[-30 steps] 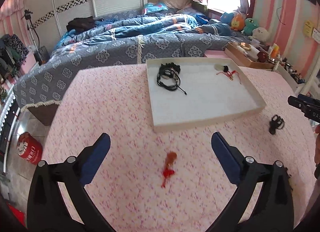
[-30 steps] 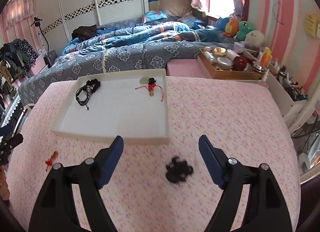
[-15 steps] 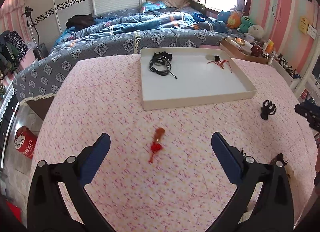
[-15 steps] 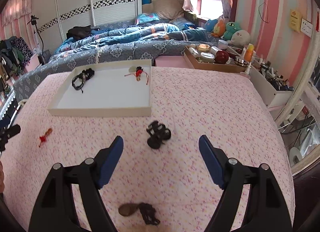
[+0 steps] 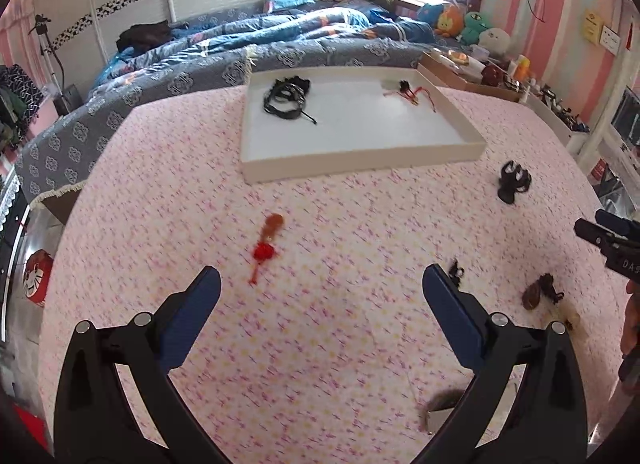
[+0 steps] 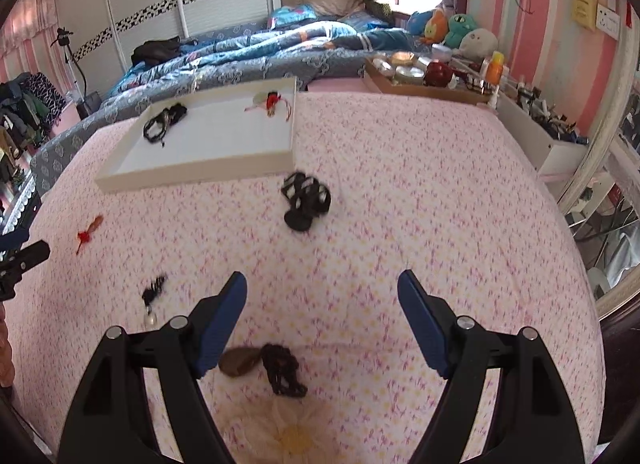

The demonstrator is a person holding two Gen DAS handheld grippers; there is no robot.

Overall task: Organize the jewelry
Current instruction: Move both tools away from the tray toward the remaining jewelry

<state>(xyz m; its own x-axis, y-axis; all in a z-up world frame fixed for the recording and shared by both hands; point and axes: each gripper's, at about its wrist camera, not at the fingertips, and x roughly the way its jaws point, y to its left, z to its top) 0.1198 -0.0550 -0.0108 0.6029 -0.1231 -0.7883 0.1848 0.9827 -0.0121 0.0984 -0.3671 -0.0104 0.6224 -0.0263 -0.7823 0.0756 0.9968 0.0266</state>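
Both tools are empty. Your left gripper (image 5: 320, 288) has its jaws spread wide above the pink cloth (image 5: 352, 376), nothing between them. Your right gripper (image 6: 322, 286) is the same: released, hanging over bare cloth.

White tray (image 5: 360, 161) sits upper centre of the left view. Two pieces lie in it already: a black cord bracelet (image 5: 285, 100) toward its left, a red-thread charm (image 5: 408, 91) toward its right, well apart, probably to keep cords from tangling.

Loose pieces on the cloth:
- Red-tasselled amber pendant (image 5: 266, 242), centre-left of the left view, just ahead of your left finger tip. Likely your left's nearest pick.
- Black bead bracelet (image 6: 306, 199), centre of the right view, near the tray's front corner and in line with your right jaws.
- Brown stone on a black cord (image 6: 264, 364), bottom centre of the right view, close beside the left finger.
- Small black tassel with a pale bead (image 6: 152, 300), lower left of the right view; blurred, so the bead's make is a guess.

Judgement: sorting is partway, with four pieces outside the tray. Cords lie flat, so pinch low and at the bulkier end.
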